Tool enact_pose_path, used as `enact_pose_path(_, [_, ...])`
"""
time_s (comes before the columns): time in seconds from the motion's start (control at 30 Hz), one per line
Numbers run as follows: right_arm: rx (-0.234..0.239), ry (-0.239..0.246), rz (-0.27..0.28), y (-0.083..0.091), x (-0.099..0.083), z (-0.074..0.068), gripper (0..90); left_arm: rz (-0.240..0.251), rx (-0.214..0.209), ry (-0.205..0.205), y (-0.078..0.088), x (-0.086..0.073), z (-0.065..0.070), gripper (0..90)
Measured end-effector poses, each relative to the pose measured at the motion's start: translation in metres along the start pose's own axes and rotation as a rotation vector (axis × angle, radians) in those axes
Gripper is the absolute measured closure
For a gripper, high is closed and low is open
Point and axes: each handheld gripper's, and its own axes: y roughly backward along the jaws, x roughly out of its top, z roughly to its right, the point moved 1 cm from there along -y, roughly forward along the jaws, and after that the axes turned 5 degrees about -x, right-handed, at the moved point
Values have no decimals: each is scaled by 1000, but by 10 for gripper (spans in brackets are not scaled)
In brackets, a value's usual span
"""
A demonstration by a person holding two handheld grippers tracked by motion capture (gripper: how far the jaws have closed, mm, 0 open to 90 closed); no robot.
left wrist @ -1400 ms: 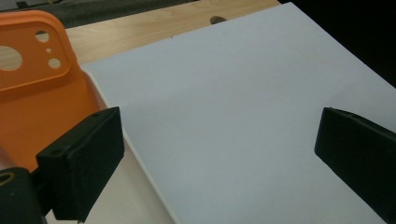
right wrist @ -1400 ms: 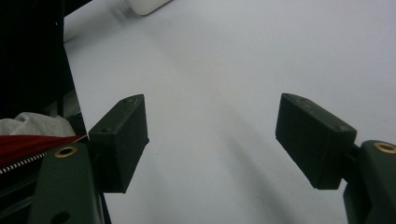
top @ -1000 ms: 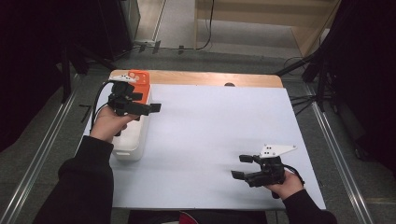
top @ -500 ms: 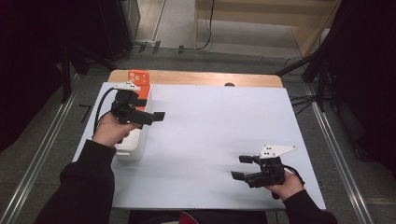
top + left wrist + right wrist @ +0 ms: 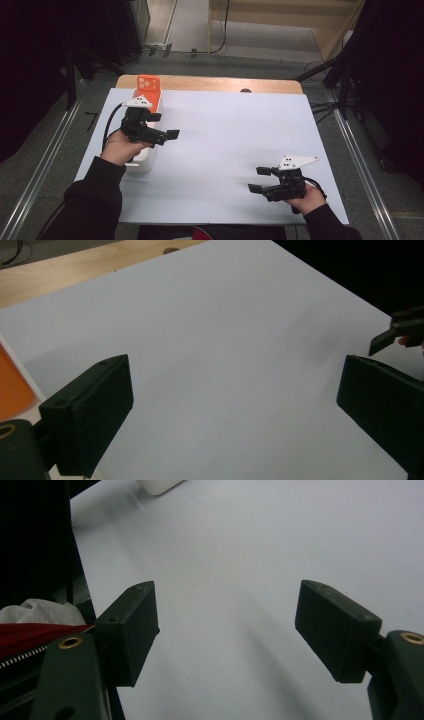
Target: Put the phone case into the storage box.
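Observation:
An orange phone (image 5: 149,90) stands upright at the far end of a long white box (image 5: 144,162) on the left of the white table top (image 5: 230,130). My left gripper (image 5: 166,125) hovers over the box just in front of the phone, pointing right. Its jaws are wide apart and hold nothing. In the left gripper view (image 5: 235,400) they frame bare table, with the phone's orange edge (image 5: 11,385) at the left. My right gripper (image 5: 256,179) rests near the front right of the table, pointing left. It is open and empty too (image 5: 232,625).
A wooden strip (image 5: 210,84) runs along the table's far edge. Metal rails (image 5: 45,160) and cables flank the table on the floor. A corner of the white box (image 5: 157,485) shows at the top of the right gripper view. Dark sleeves enter from the bottom.
My left gripper has drawn back from the phone toward the person and slightly right, staying open. The right gripper has not moved.

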Motion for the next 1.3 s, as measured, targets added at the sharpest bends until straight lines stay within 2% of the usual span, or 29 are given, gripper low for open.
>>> enact_pose_path(0.3, [1, -2, -4, 0, 0, -1, 244, -28, -12, -36, -4, -12, 11, 17])
enact_pose_path(0.4, [0, -2, -4, 0, 0, -1, 244, -24, -33, -32, -5, -16, 14, 18])
enact_pose_path(0.53, [0, 1, -4, 0, -1, -1, 244, -19, -37, -39, -5, -19, 18, 18])
enact_pose_path(0.77, [5, 4, -5, 0, -1, -1, 244, -21, -36, -73, -7, -29, 27, 18])
enact_pose_path(1.3, [7, 3, -7, 0, -1, -1, 244, -27, -26, -149, -13, -46, 37, 18])
